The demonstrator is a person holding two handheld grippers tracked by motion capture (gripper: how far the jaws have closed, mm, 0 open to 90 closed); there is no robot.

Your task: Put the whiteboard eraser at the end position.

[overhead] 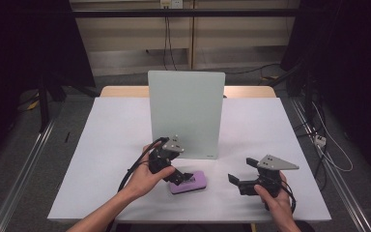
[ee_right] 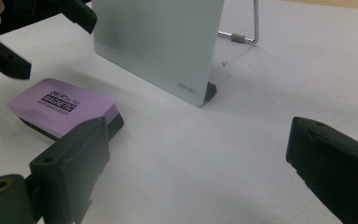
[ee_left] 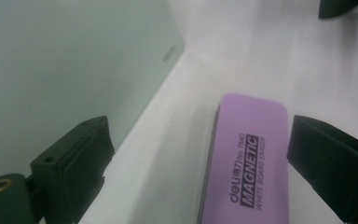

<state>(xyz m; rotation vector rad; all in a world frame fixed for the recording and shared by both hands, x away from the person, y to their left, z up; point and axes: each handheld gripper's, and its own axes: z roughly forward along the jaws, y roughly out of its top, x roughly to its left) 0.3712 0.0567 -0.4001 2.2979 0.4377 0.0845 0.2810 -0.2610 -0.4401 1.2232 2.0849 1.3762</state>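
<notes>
Purple eraser lay flat on the white table, just before the upright board. Your left gripper angled down over it, jaws apart and straddling it. Your right gripper hovered nearby, pointing left, jaws spread wide and empty.

Smooth purple plastic eraser, faintly glossy, dark felt beneath. Behind the eraser, smooth pale-green glassy board, thin metal wire stand. Matt white worktop. Matt black tongs.
</notes>
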